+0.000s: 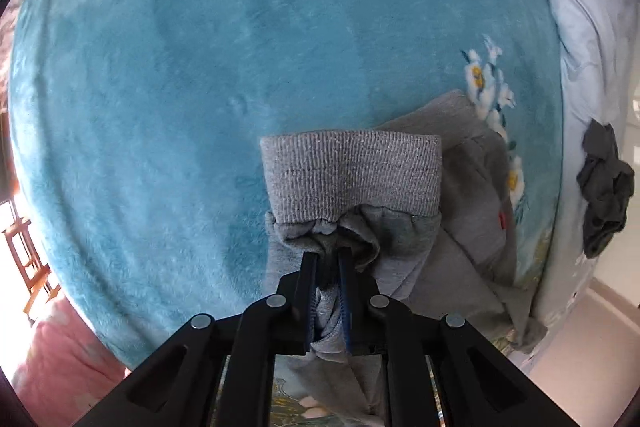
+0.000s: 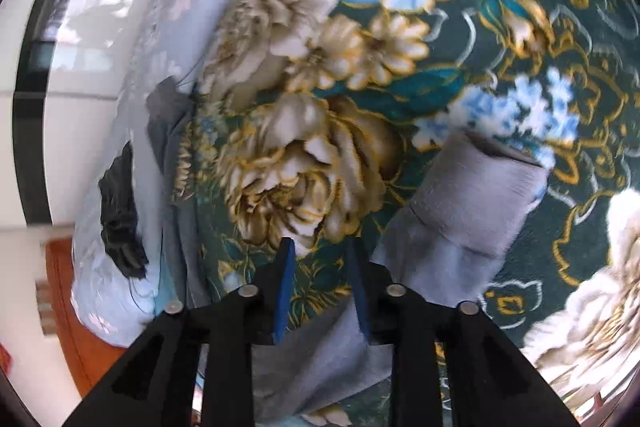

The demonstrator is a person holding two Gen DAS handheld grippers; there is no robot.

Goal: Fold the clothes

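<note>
Teal plush blanket (image 1: 200,87) is covering the bed beneath me, its border turning to dark green with big cream and blue flowers (image 2: 304,163) in the right wrist view. Beyond its edge a pale blue quilt (image 1: 592,47) is lying with a crumpled dark garment (image 1: 606,187) on it.

I am pinching my left claw (image 1: 328,253) together on the gathered fabric just behind the ribbed cuff (image 1: 352,175) of a grey sweatshirt (image 1: 468,195). That cuff is pointing away from me, straight along my fingers, its open end farthest out. The body of the sweatshirt is lying folded on the blanket to the right, trailing back toward me. A small red tag (image 1: 501,218) is showing on it, too small for me to read.

My right claw (image 2: 320,247) is standing apart, gripping nothing, hovering over the flowered border. The other grey sleeve (image 2: 472,203) is lying just right of it, its cuff end pointing up and away, and grey cloth is passing under my fingers.
</note>
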